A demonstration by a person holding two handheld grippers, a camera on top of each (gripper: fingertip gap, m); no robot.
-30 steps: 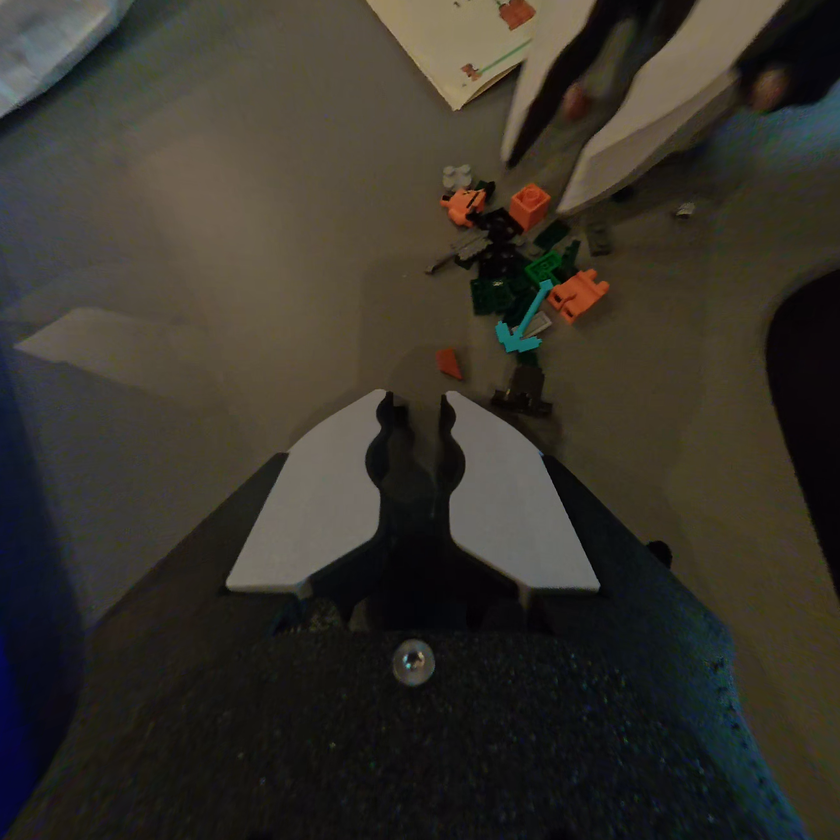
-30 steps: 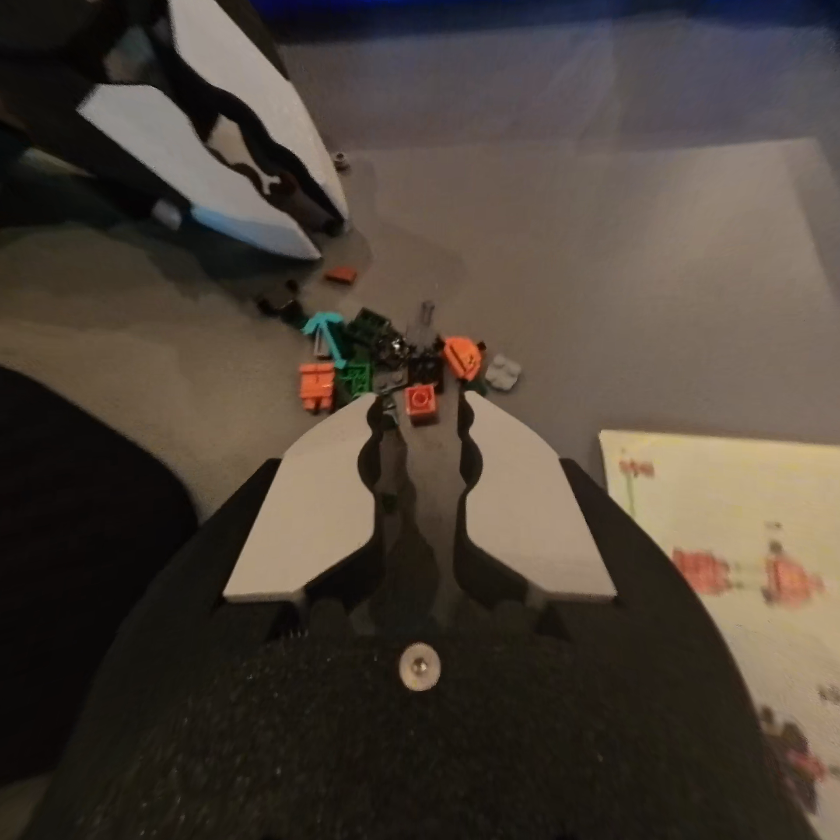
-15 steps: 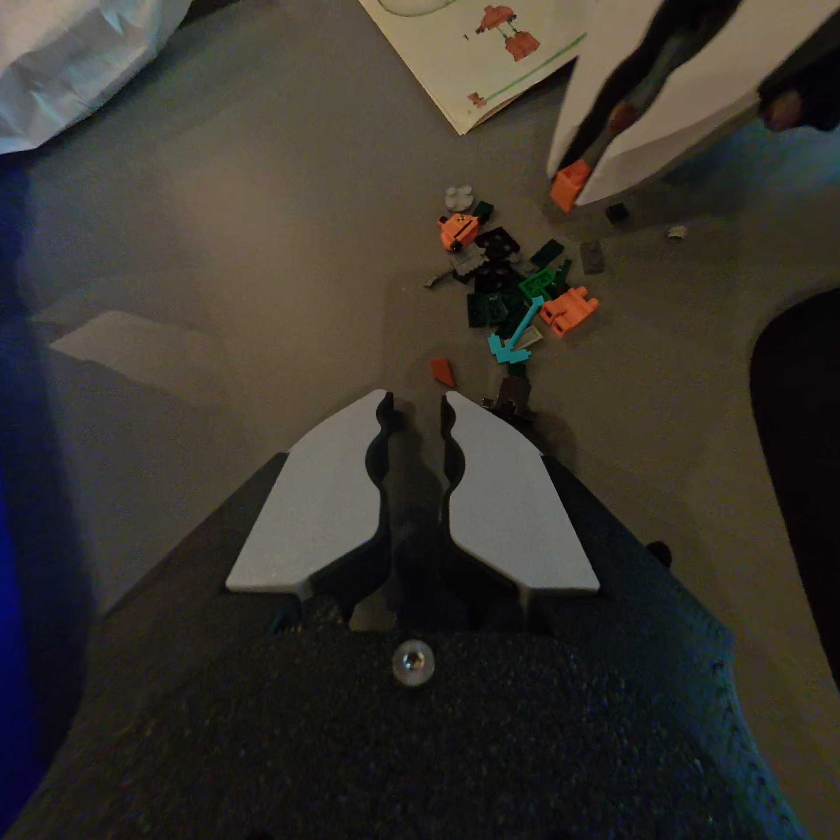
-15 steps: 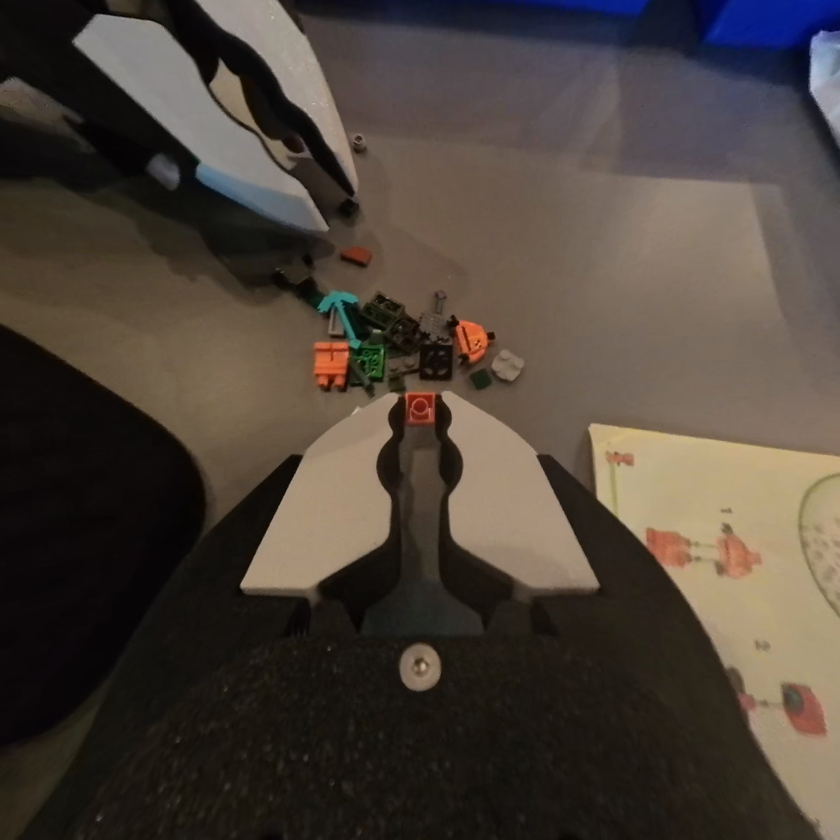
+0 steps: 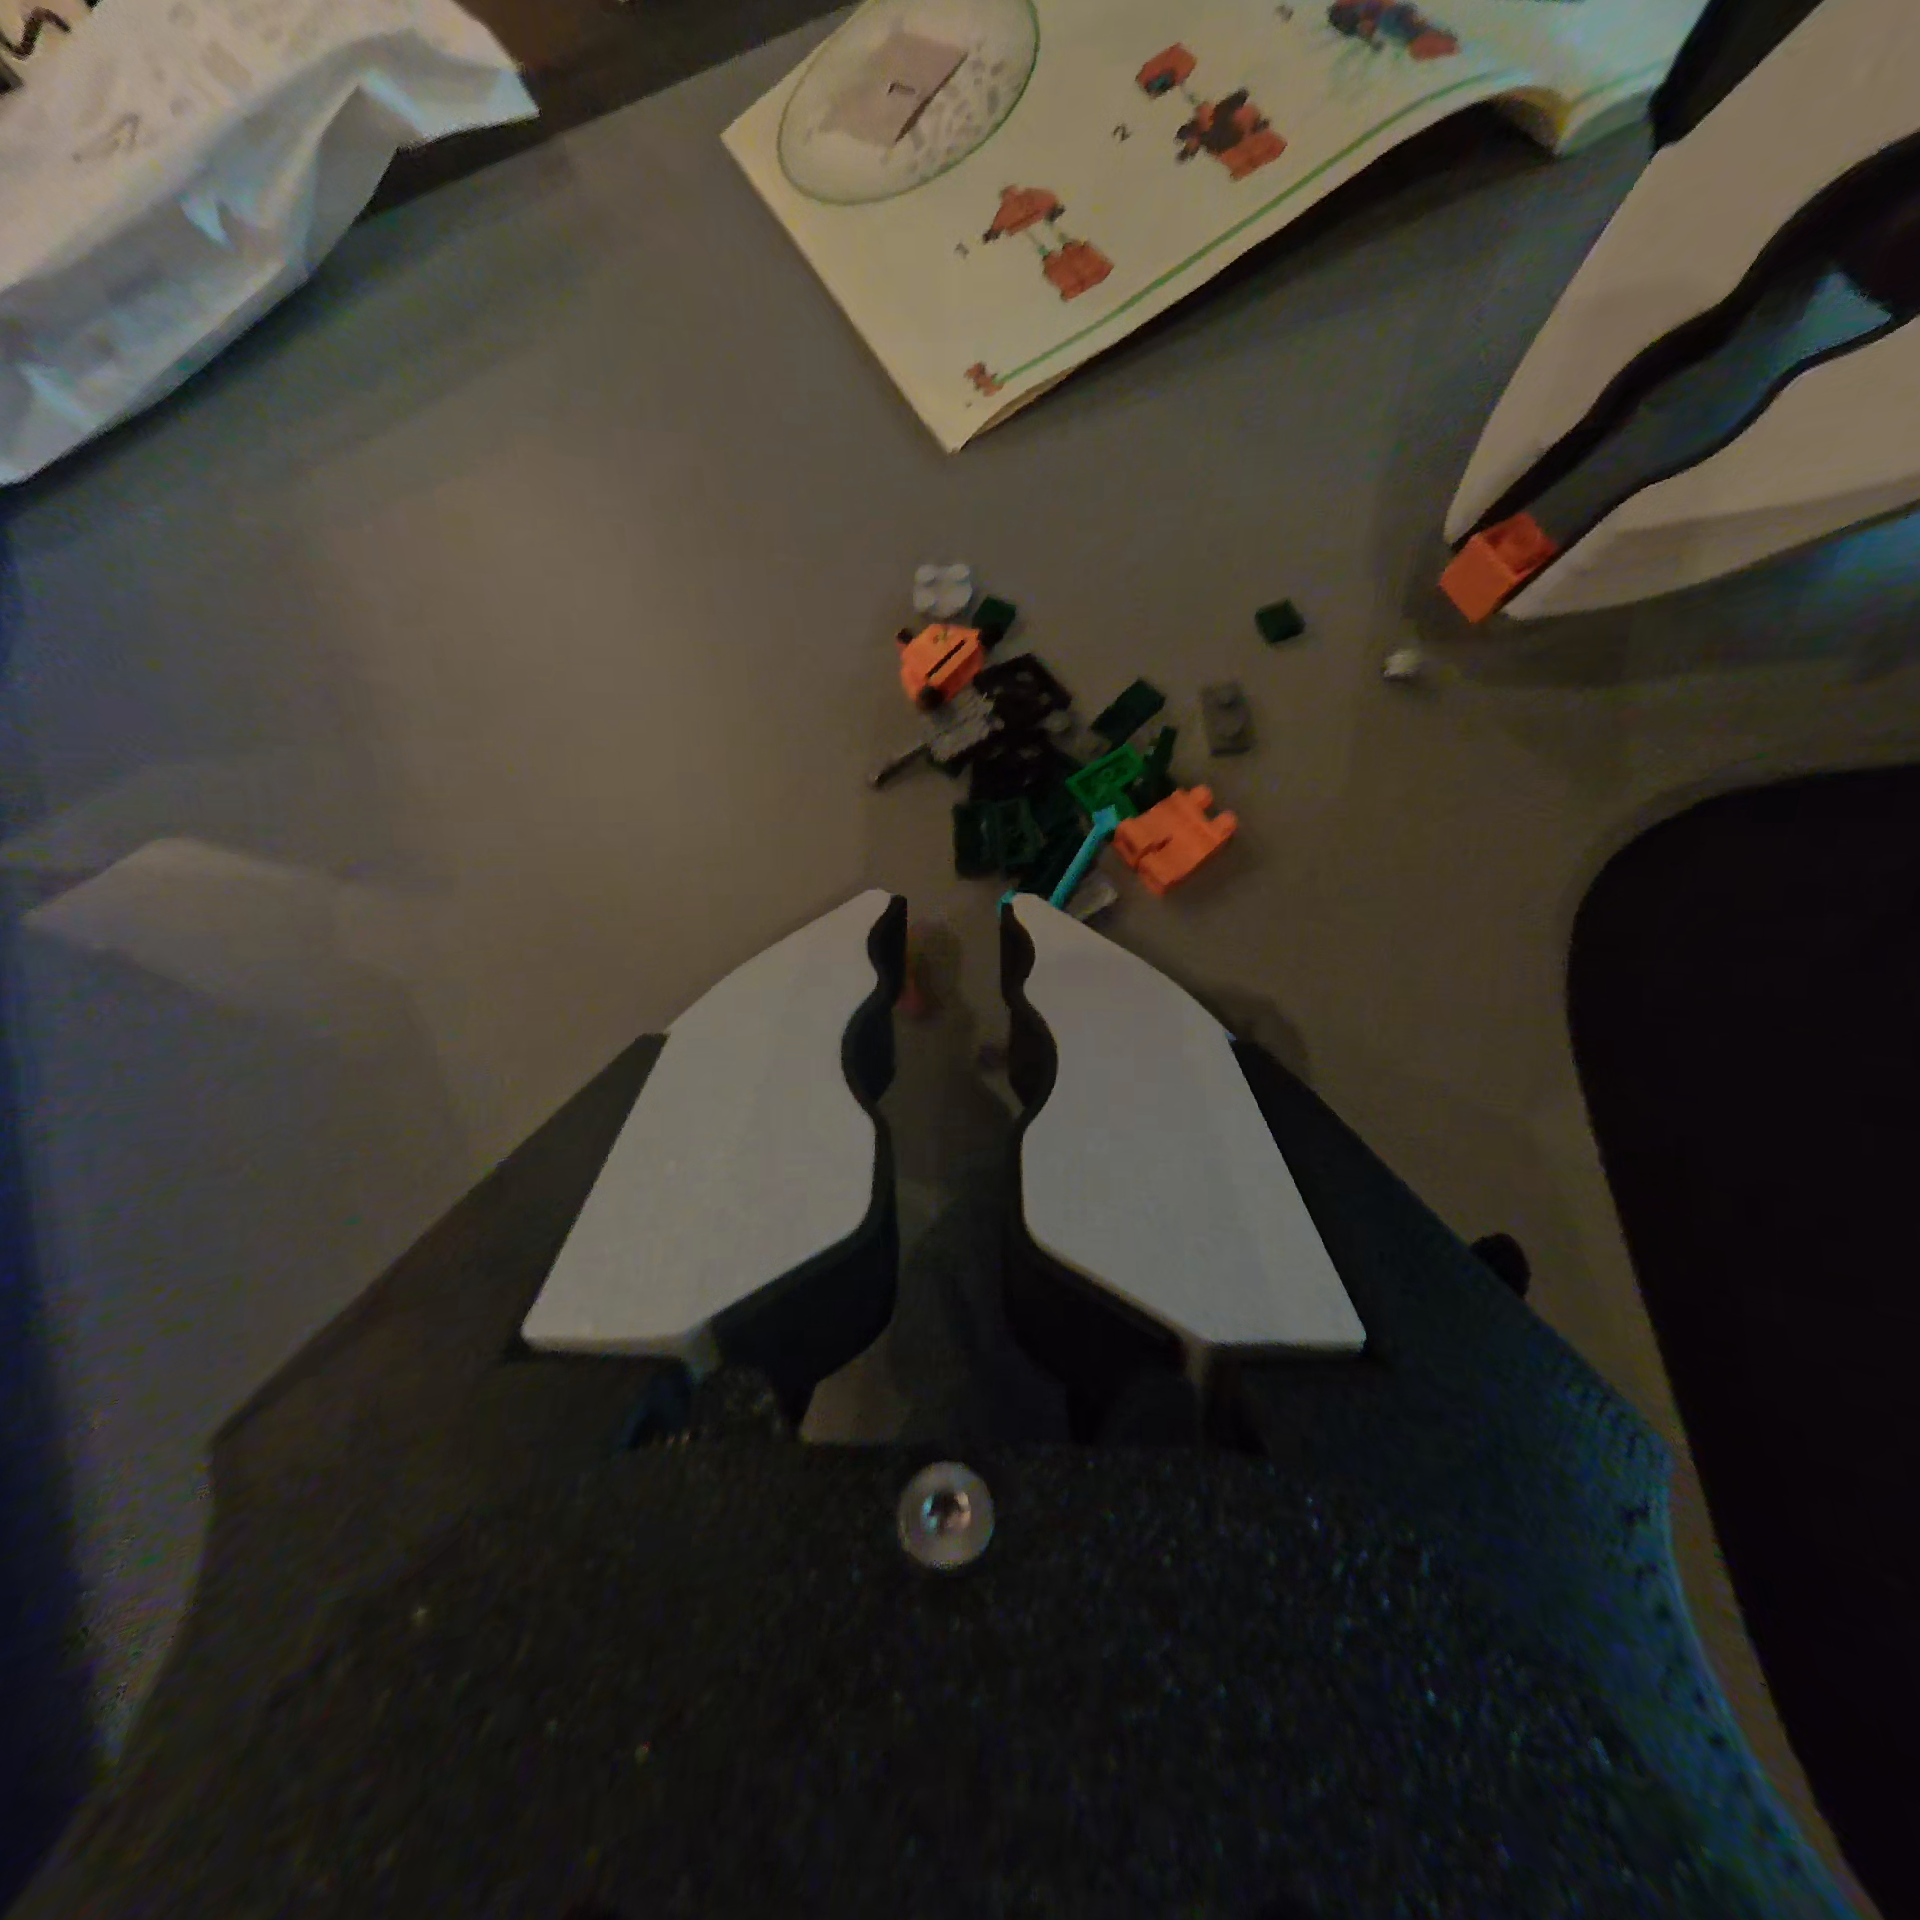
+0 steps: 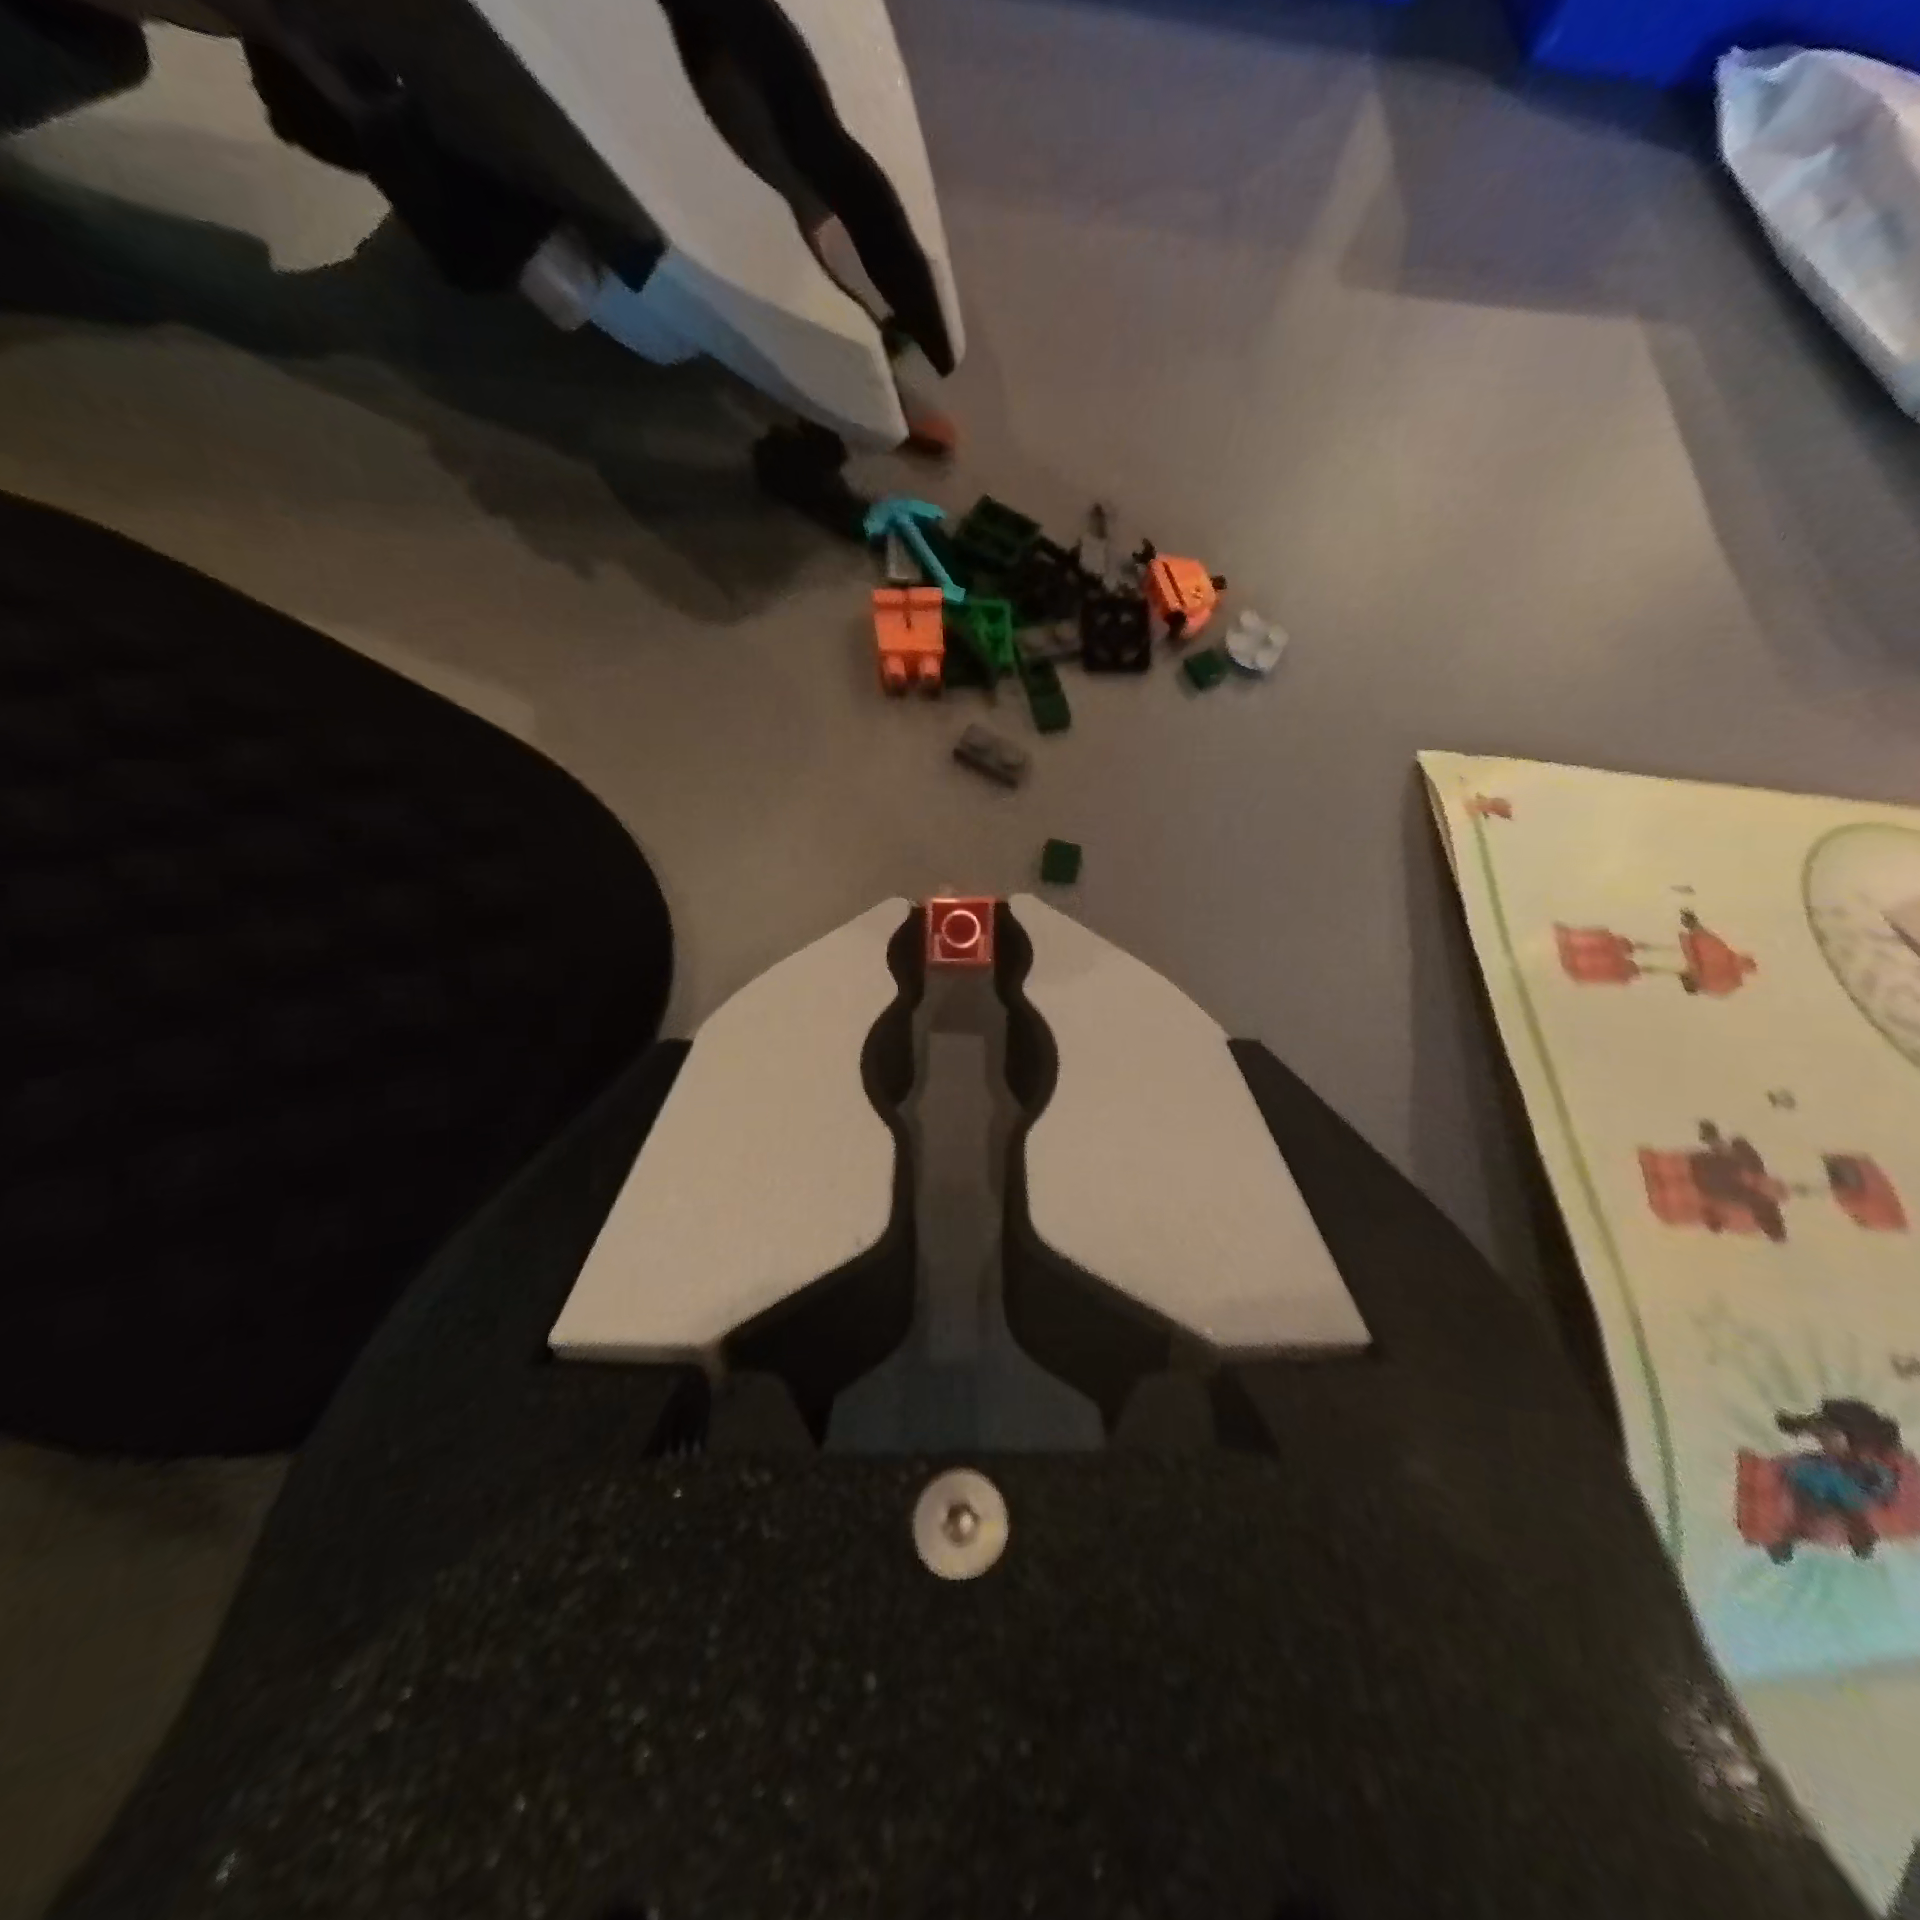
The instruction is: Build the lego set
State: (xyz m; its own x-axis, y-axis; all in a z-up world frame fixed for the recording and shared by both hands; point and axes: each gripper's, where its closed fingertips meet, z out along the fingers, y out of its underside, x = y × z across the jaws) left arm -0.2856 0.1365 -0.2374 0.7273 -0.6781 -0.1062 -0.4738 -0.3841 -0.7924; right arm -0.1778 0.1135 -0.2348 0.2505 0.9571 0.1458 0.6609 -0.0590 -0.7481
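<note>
Lego pile (image 5: 1049, 769): orange, green, black, teal pieces, loosely heaped.

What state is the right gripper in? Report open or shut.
Shut on the orange brick. In the right wrist view the right gripper pinches it at the fingertips; the left wrist view shows it clamped there too.

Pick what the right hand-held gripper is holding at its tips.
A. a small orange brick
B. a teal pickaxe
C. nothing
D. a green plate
A: the right hand-held gripper is clamped on a small orange brick, one stud facing the camera.
</note>
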